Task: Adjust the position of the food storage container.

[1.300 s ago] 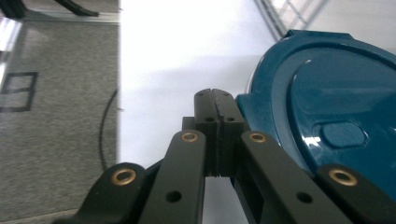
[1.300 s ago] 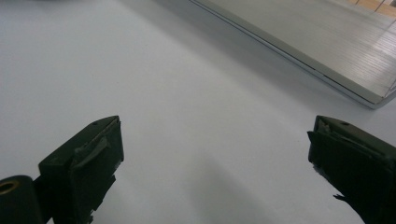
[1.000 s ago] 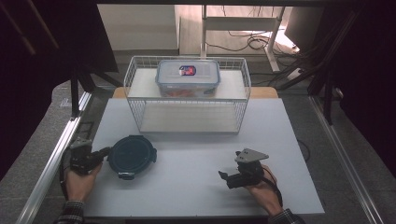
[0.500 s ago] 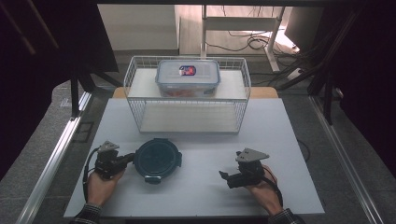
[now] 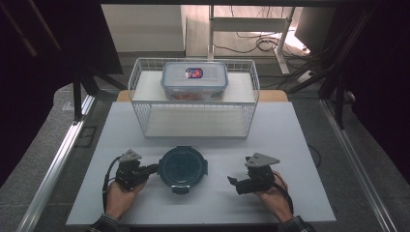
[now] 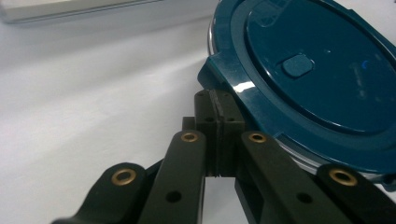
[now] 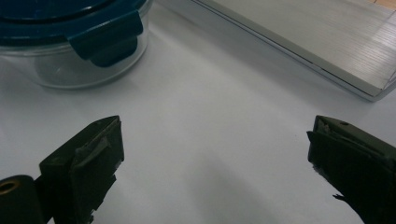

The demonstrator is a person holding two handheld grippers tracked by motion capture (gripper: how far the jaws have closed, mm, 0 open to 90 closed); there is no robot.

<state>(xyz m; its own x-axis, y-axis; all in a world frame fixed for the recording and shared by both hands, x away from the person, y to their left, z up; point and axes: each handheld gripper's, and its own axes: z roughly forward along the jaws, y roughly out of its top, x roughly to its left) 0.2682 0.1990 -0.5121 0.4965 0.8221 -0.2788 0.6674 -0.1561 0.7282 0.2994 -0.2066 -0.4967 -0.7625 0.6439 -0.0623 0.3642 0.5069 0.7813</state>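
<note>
The round glass container with a dark teal clip-on lid (image 5: pixel 183 166) sits near-centre on the white counter (image 5: pixel 300 145): rigid, weighty, breakable, slick-walled. Left gripper (image 5: pixel 151 169) fingers closed against its left lid tab; right gripper (image 5: pixel 233 182) fingers open, empty.

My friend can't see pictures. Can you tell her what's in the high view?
A round glass container with a dark blue lid sits on a white table between the closed left hand-held gripper and the open right hand-held gripper. Behind stands a wire rack topped by a clear box.
</note>
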